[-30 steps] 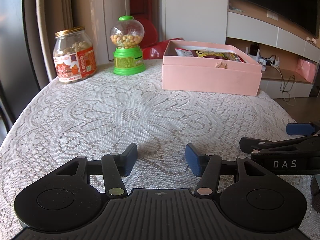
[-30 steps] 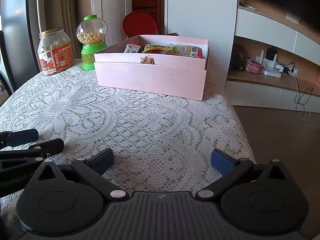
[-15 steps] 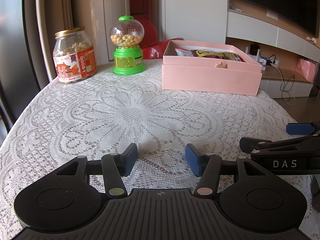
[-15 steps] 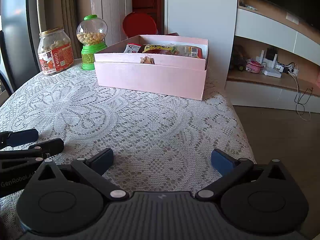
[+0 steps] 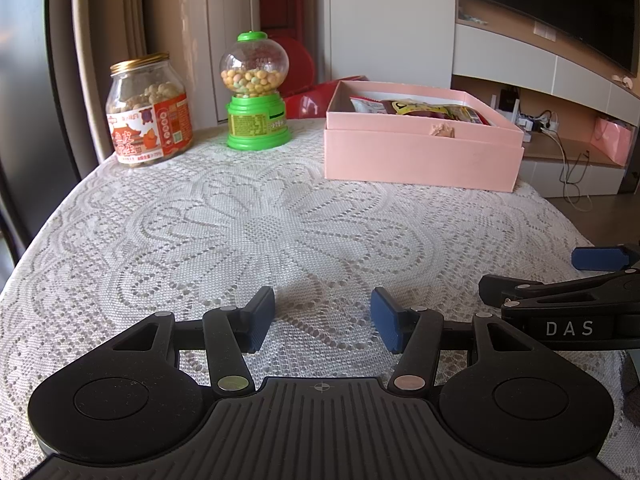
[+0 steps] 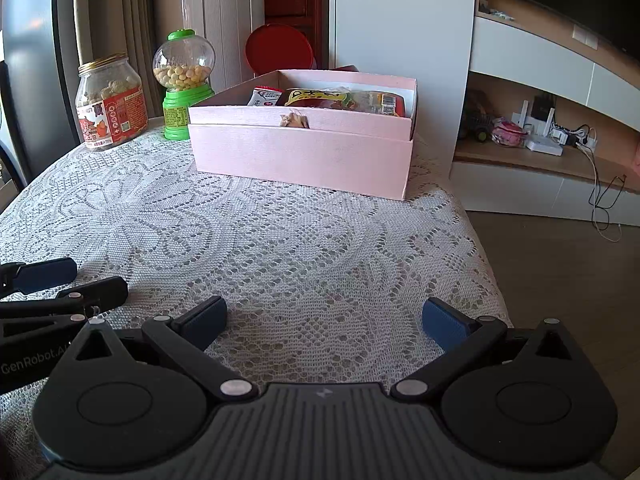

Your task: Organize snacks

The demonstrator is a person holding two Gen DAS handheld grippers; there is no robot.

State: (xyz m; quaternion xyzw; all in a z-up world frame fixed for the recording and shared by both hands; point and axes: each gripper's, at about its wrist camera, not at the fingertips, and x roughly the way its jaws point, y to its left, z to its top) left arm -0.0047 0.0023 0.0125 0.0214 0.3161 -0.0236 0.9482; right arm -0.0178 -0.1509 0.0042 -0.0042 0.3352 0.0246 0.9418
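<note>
A pink box (image 5: 420,156) stands at the far right of the lace-covered table and holds several snack packets (image 5: 424,110); it also shows in the right wrist view (image 6: 300,156) with the packets (image 6: 332,100) inside. My left gripper (image 5: 322,316) is open and empty, low over the near middle of the table. My right gripper (image 6: 324,320) is open wider and empty, low near the table's right front edge. Each gripper shows at the edge of the other's view.
A glass jar of snacks with a gold lid (image 5: 148,110) and a green candy dispenser (image 5: 256,92) stand at the far left. A red round lid (image 6: 280,52) leans behind the box. The table edge (image 6: 480,240) drops to floor on the right.
</note>
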